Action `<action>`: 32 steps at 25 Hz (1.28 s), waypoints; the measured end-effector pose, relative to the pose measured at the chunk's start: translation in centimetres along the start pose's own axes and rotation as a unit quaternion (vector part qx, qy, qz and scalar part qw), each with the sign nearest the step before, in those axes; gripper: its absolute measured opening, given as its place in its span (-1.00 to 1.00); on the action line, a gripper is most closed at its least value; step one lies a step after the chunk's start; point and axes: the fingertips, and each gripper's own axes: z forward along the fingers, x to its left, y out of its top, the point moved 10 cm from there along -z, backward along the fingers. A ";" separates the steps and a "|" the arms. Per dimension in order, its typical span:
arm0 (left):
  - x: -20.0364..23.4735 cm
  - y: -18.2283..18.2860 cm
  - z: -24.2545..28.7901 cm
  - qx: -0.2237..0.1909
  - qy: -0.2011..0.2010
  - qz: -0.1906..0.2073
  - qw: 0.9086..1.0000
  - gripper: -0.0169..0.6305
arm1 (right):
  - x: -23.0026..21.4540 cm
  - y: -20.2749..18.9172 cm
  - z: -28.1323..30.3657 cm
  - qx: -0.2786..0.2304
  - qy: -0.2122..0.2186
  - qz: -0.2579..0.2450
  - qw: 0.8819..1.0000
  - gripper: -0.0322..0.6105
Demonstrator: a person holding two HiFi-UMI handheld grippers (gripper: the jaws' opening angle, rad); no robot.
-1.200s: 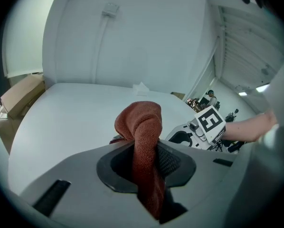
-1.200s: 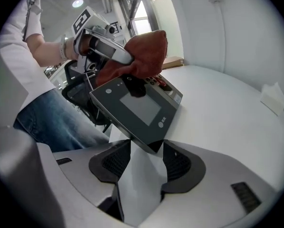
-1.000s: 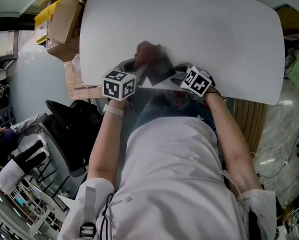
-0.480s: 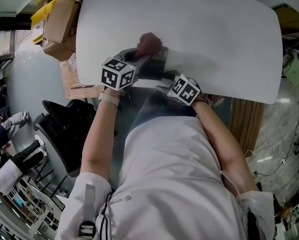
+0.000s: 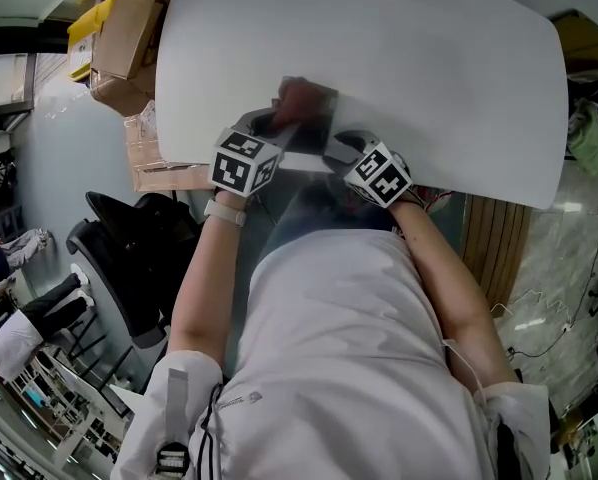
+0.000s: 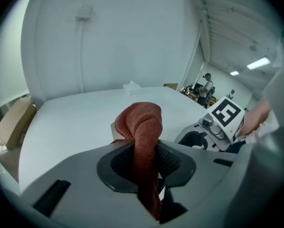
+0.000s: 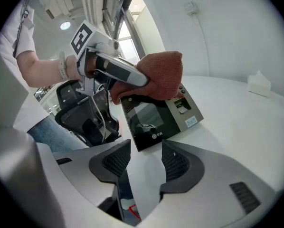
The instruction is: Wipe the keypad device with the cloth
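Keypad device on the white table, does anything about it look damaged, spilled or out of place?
Nothing stands out. The keypad device sits on the table and looks intact; the left gripper holds the red cloth on its far end.

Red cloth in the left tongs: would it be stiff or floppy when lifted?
Probably floppy: the red cloth folds over itself beyond the left tongs. Likely light, since a mere pinch holds it. It seems to mould over the keypad device, so it should drape rather than slide.
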 end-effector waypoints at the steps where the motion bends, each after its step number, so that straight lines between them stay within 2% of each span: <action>1: -0.1 0.1 0.0 0.002 0.003 -0.003 1.000 -0.67 | -0.1 -0.1 -0.3 -0.002 -0.004 0.004 1.000 -0.29; 5: -1.6 0.8 0.4 0.060 0.034 0.051 0.996 -0.67 | -0.3 -0.8 -1.7 -0.007 -0.015 0.022 1.000 -0.29; 7: -2.2 0.7 1.0 0.073 0.040 0.041 0.996 -0.67 | -0.3 -1.1 -2.6 -0.004 -0.015 0.023 1.000 -0.29; 10: -2.7 0.4 1.8 0.072 0.038 -0.005 0.997 -0.67 | -0.2 -1.4 -3.8 0.005 -0.016 0.017 1.000 -0.29; 12: -3.0 0.3 2.0 0.072 0.055 -0.014 0.996 -0.67 | -0.3 -1.6 -4.3 0.011 -0.019 0.014 1.000 -0.29; 15: -3.7 0.5 2.0 0.071 0.092 -0.012 0.993 -0.67 | -0.5 -1.6 -5.2 0.018 -0.029 0.012 0.999 -0.30; 21: -5.7 0.3 2.5 0.065 0.159 0.029 0.985 -0.67 | -0.5 -0.8 -6.2 0.002 -0.046 0.010 0.999 -0.30; 25: -6.2 -0.3 2.9 0.052 0.163 0.002 0.985 -0.67 | -0.1 -1.4 -7.0 -0.011 -0.037 0.014 0.999 -0.30; 29: -6.1 -1.2 3.0 0.029 0.156 -0.044 0.986 -0.67 | 0.4 -2.5 -7.5 0.001 -0.042 0.013 0.999 -0.30; 32: -5.9 -1.2 2.9 0.017 0.162 -0.061 0.985 -0.67 | 0.4 -2.9 -8.1 0.004 -0.047 0.015 0.999 -0.30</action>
